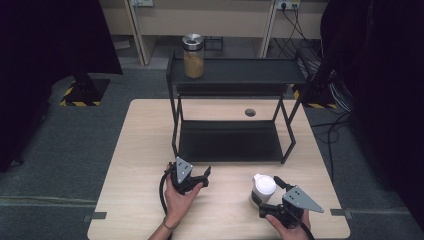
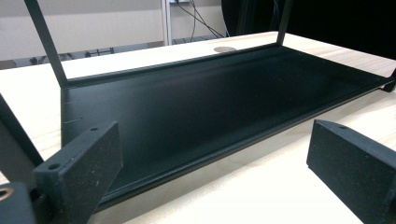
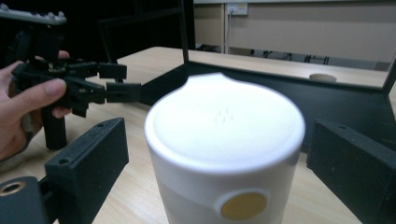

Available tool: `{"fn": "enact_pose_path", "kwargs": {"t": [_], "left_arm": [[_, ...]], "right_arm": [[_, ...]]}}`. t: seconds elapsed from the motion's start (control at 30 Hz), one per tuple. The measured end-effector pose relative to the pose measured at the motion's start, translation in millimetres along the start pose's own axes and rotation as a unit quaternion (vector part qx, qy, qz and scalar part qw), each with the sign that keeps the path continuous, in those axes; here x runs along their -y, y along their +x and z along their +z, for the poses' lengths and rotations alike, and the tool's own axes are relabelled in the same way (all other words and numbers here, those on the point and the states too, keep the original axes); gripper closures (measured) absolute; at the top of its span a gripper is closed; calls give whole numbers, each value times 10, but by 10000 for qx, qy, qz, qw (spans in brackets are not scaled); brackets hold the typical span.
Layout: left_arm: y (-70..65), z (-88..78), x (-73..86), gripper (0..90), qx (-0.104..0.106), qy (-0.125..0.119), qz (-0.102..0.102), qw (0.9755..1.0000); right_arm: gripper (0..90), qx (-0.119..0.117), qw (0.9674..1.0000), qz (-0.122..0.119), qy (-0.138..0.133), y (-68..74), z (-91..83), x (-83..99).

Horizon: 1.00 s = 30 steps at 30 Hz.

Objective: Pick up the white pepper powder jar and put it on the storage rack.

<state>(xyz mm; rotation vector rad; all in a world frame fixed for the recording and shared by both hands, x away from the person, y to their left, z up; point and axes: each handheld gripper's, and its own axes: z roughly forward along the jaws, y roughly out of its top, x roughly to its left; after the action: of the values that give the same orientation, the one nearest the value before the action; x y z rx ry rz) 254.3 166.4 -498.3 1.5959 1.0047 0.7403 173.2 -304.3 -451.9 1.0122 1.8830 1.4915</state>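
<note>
A white lidded container (image 1: 263,189) (image 3: 224,140) with a yellow dot on its side stands upright near the table's front right. My right gripper (image 1: 269,194) (image 3: 219,154) is open, one jaw on each side of the container and a small gap showing at the left jaw. My left gripper (image 1: 204,176) (image 2: 210,154) is open and holds nothing; it is held low in front of the black rack's lower shelf (image 1: 230,142) (image 2: 201,107). In the right gripper view, the left gripper (image 3: 119,81) shows at the upper left, in a hand.
The black two-level rack stands mid-table; a glass jar (image 1: 193,56) with a metal lid and tan contents sits at the left of its upper shelf (image 1: 240,72). The wooden table (image 1: 145,150) has a round hole (image 1: 250,112) behind the rack. Cables and dark curtains lie beyond.
</note>
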Motion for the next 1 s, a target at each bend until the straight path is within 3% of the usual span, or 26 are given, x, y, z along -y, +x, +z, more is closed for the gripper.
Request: {"fn": "enact_pose_path", "kwargs": {"t": [0.63, 1.0], "left_arm": [[-3, 2, -3, 28, 1, 8, 15, 10000], [-8, 6, -9, 28, 2, 23, 34, 10000]], "right_arm": [[159, 120, 9986, 47, 508, 26, 108, 113], [235, 182, 9990, 18, 399, 38, 123, 201]]}}
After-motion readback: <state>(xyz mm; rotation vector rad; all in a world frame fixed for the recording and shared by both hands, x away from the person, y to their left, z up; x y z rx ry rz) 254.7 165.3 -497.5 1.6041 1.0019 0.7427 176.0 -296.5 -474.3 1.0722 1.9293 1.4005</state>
